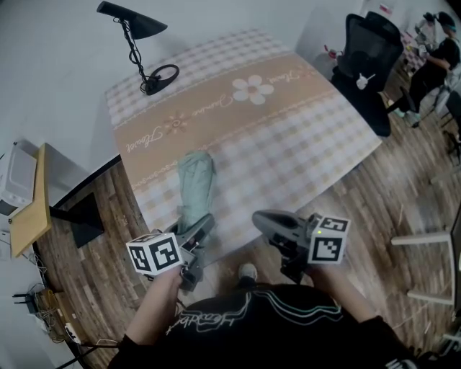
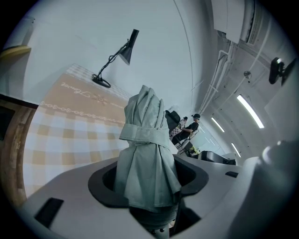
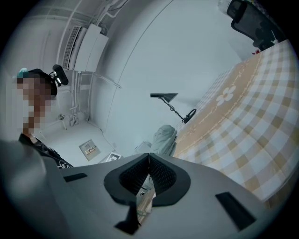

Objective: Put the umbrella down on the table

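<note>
Umbrella (image 1: 194, 184) in L gripper (image 1: 197, 234), nose-down

Over the table (image 1: 302, 137) the broad middle lies open; a desk lamp (image 1: 137, 21) stands at its far-left corner.

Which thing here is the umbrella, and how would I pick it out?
Find the big table covered in beige checks. At its near edge, the left gripper holds the umbrella: a folded pale green bundle with a strap, unlike the thin black lamp at the far corner.
</note>
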The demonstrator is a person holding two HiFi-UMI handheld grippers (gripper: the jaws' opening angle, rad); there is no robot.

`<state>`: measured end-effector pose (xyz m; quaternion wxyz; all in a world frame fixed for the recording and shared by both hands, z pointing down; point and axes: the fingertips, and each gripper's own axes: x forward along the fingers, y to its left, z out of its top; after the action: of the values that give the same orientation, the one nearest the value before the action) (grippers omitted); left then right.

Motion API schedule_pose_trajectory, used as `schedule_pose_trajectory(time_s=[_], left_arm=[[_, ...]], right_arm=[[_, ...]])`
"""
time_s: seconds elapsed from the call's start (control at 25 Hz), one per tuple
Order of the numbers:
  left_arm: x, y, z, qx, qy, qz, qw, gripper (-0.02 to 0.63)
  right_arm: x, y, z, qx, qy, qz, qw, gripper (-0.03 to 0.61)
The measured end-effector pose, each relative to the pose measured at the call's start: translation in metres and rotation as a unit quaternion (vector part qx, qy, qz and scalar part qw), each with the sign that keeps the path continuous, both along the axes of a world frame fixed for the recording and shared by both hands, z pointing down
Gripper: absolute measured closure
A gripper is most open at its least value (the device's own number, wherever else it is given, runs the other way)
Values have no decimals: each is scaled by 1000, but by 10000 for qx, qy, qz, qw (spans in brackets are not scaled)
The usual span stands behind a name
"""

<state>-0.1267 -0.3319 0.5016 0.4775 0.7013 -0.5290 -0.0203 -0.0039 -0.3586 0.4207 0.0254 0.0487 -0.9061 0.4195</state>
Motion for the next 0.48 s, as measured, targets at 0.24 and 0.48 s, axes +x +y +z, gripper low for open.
schedule_pose_trajectory(time_s=[0.24, 0.48], left_arm=[[-6, -23, 24, -206, -50, -8, 9998, 364], [-15, -41, 53, -460, -186, -67, 9987, 364]], right_arm=[[0, -22, 14, -141, 60, 32, 9999, 566], [-2, -35, 25, -256, 133, 5, 9996, 566]])
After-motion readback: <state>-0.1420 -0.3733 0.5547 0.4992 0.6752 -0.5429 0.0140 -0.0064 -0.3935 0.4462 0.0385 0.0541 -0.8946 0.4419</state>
